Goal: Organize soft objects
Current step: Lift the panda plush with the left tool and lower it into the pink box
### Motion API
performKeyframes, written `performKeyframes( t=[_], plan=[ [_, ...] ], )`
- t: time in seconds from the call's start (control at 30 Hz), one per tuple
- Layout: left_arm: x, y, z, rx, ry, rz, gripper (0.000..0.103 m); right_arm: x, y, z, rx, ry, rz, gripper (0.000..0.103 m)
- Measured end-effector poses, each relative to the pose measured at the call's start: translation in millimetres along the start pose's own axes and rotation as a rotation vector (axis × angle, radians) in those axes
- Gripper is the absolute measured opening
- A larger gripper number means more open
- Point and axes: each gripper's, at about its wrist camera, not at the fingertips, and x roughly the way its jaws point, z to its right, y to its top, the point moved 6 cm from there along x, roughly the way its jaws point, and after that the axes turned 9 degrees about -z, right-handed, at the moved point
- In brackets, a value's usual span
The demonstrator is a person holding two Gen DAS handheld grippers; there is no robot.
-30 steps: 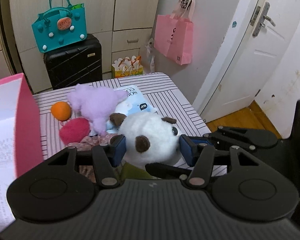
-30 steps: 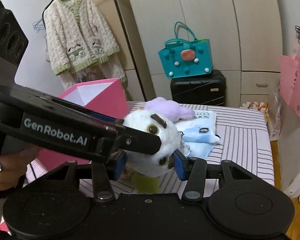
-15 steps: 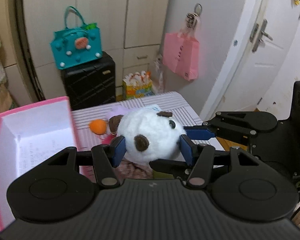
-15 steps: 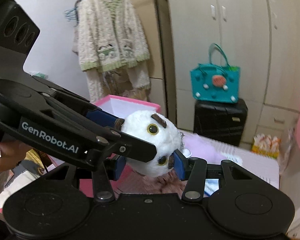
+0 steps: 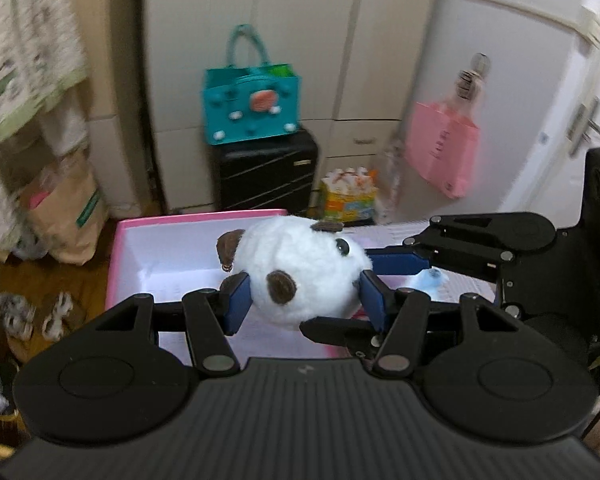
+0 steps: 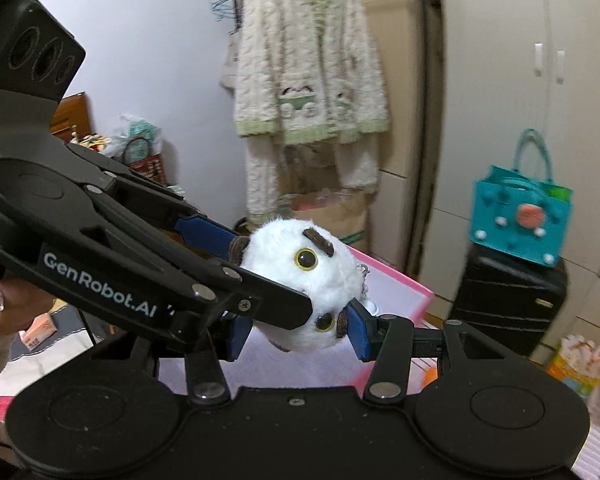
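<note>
A round white plush toy (image 5: pixel 304 268) with brown patches and a glass eye is held between both grippers. My left gripper (image 5: pixel 303 300) is shut on it from both sides. My right gripper (image 6: pixel 296 332) is shut on the same plush toy (image 6: pixel 304 284), and its blue pads (image 5: pixel 396 262) reach in from the right in the left wrist view. The toy hangs over an open pink box (image 5: pixel 160 248) with a white inside, which also shows in the right wrist view (image 6: pixel 396 280).
A striped table (image 5: pixel 460 280) lies right of the box. Behind stand a black suitcase (image 5: pixel 266 172) with a teal bag (image 5: pixel 252 108), a pink bag (image 5: pixel 440 152) on the wall, wardrobes and a hanging cardigan (image 6: pixel 308 80). A paper bag (image 5: pixel 64 216) and slippers sit on the floor.
Both grippers have carried the plush toy up and to the left, from above the striped table and other toys to over the open pink box. Both stayed shut on it.
</note>
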Motion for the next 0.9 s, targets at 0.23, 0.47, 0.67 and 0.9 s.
performKeyframes(
  t=[0.23,0.47,0.67,0.9],
  plan=[
    [42.8,12.8,-68.3,-0.114,0.049,-0.088,0.056,76.6,20.6,8.8,-0.013,0.084,-0.103,0.055],
    [89.6,14.0,-120.2,-0.22,0.058,-0.171,0.057,132.4,23.6,17.0,-0.098,0.181,-0.138,0.055],
    [131.3,16.7,-141.4,-0.247,0.076,-0.233,0.057,171.3,23.2,24.3,-0.125,0.139,-0.23,0.055],
    [147.9,19.0,-147.0,-0.201,0.056,-0.255,0.051,186.9,23.7,31.1,-0.121,0.104,-0.271,0.053]
  ],
)
